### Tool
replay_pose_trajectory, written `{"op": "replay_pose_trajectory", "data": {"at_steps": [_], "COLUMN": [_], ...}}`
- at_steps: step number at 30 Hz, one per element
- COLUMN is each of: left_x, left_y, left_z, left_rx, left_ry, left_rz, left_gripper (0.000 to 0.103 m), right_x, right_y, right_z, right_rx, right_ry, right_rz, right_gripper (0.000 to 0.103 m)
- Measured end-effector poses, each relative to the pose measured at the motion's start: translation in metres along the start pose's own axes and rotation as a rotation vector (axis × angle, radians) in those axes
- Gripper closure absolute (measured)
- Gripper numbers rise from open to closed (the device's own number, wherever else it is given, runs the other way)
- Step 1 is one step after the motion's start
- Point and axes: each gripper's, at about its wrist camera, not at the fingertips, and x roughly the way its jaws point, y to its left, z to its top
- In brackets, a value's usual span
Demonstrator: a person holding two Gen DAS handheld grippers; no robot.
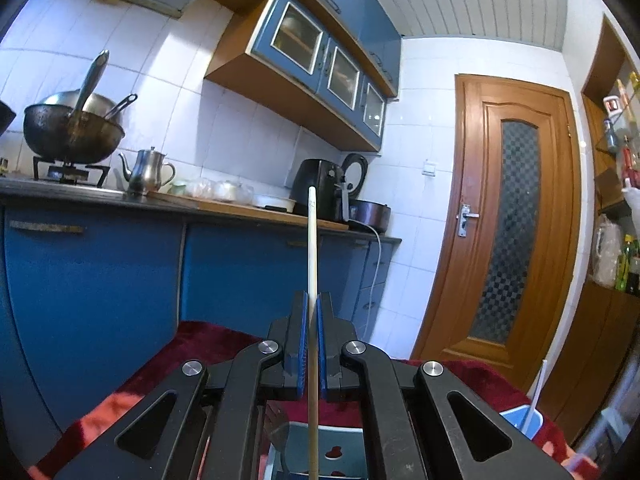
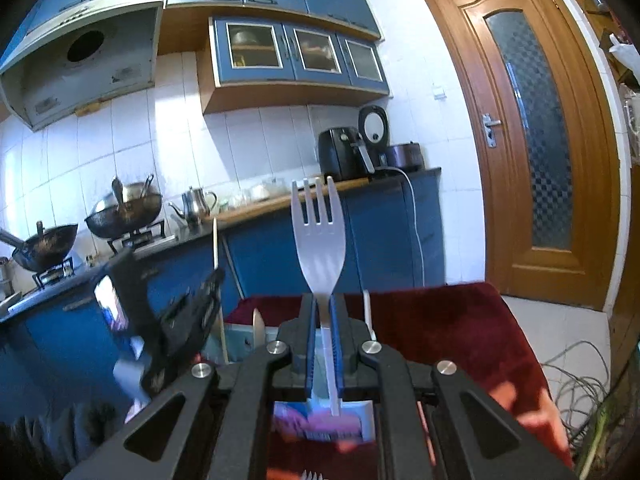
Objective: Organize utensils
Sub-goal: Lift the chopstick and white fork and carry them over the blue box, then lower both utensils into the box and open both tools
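My left gripper point(image 1: 312, 308) is shut on a pale wooden chopstick point(image 1: 312, 240) that stands upright between its blue pads. It also shows in the right wrist view point(image 2: 188, 312), at the left, with the chopstick point(image 2: 215, 244) rising from it. My right gripper point(image 2: 324, 304) is shut on the handle of a white plastic fork point(image 2: 318, 236), tines up. Both are held above a table with a dark red cloth point(image 2: 440, 320). A light blue holder point(image 1: 316, 440) sits below the left gripper.
A blue container point(image 1: 520, 420) with a white stick stands at the right of the table. A blue kitchen counter point(image 1: 240, 208) with woks, a kettle and an air fryer runs behind. A wooden door point(image 1: 512, 220) is at the right. Cables point(image 2: 580, 384) lie on the floor.
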Motion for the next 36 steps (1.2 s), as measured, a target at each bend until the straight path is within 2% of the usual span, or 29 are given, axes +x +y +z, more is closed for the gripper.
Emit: {"op": "replay_pose_trajectory", "data": {"at_steps": [3, 12, 16, 28, 36], "left_x": [-0.004, -0.014, -0.02, -0.039, -0.044], "left_y": [-0.001, 0.008, 0.013, 0.016, 0.02], "left_z": [-0.002, -0.004, -0.006, -0.009, -0.011], "left_rx": [0.008, 0.014, 0.01, 0.021, 0.012], "left_ry": [0.003, 0.049, 0.073, 0.115, 0.137], "left_rz": [-0.004, -0.033, -0.038, -0.08, -0.08], "left_gripper": [0.099, 0.099, 0.099, 0.099, 0.099], "right_x": [0.02, 0.066, 0.07, 0.065, 0.065], "right_y": [0.002, 0.001, -0.002, 0.004, 0.004], "right_z": [0.003, -0.026, -0.032, -0.031, -0.032], "right_rx": [-0.005, -0.029, -0.014, -0.016, -0.018], "right_ry": [0.007, 0.135, 0.161, 0.154, 0.157], "right_rz": [-0.002, -0.036, -0.032, -0.04, -0.043], "right_gripper": [0.094, 0.094, 0.094, 0.094, 0.094]}}
